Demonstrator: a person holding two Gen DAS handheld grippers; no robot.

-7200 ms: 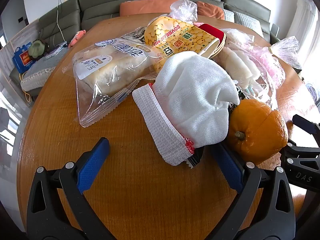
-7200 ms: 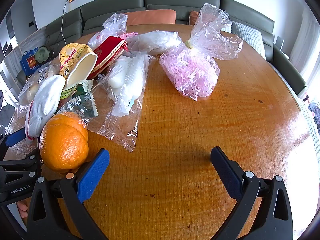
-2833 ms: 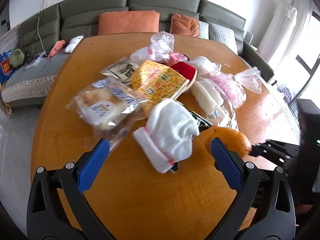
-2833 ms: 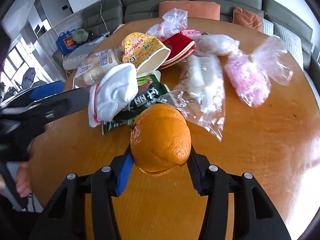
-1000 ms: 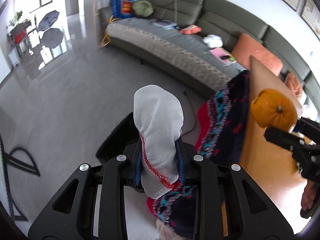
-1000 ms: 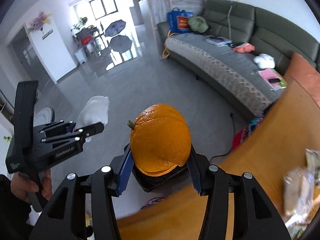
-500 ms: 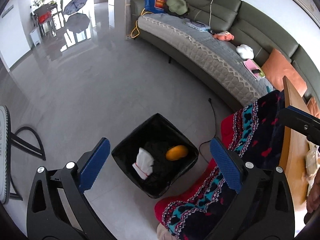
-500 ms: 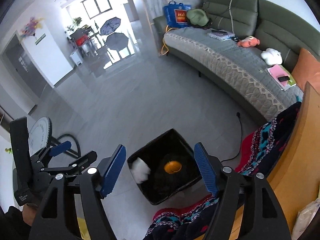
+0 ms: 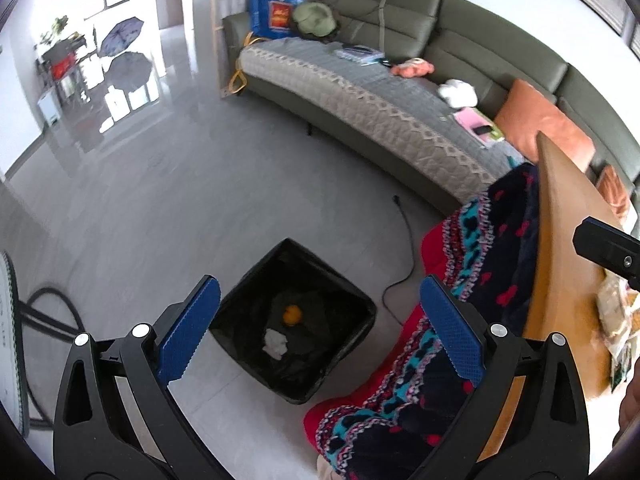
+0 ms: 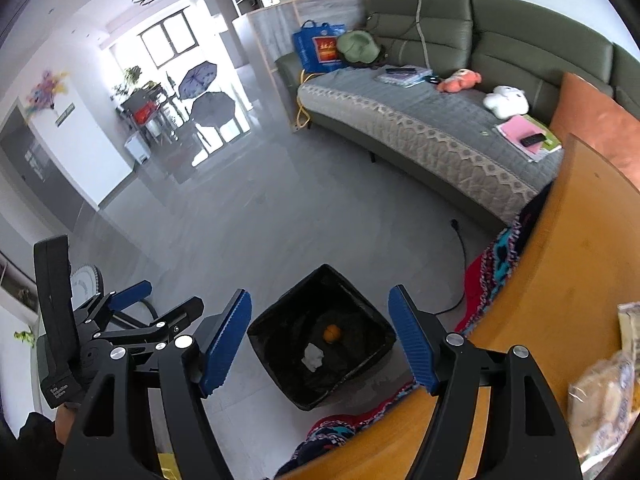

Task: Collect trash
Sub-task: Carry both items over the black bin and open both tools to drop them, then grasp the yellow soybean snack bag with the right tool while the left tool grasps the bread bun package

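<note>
Blue ribbed pads on black plastic arms, nearest the lens: left gripper (image 9: 316, 330) spread wide, nothing between its jaws, nothing touched. Same for the right gripper (image 10: 320, 338), jaws well apart and bare, hung in the air above the floor. Both aimed down over the square black-lined trash bin (image 10: 260, 332) on the grey tiled floor (image 9: 160, 200), probably so that whatever drops falls straight inside. Down in that bin, a round orange fruit (image 9: 292, 315) and, just beside it, a crumpled white cloth (image 9: 275, 343), lying loose on the black liner. Beside the bin, a red, navy and teal patterned knit garment (image 9: 480, 264) hanging against the edge of the round wooden table (image 10: 560, 280). On the tabletop, clear plastic food wrappers (image 10: 600, 396), blurred, judged to be next for pickup. Farther off, a long olive-green sofa (image 10: 500, 52) with grey quilted cover.
</note>
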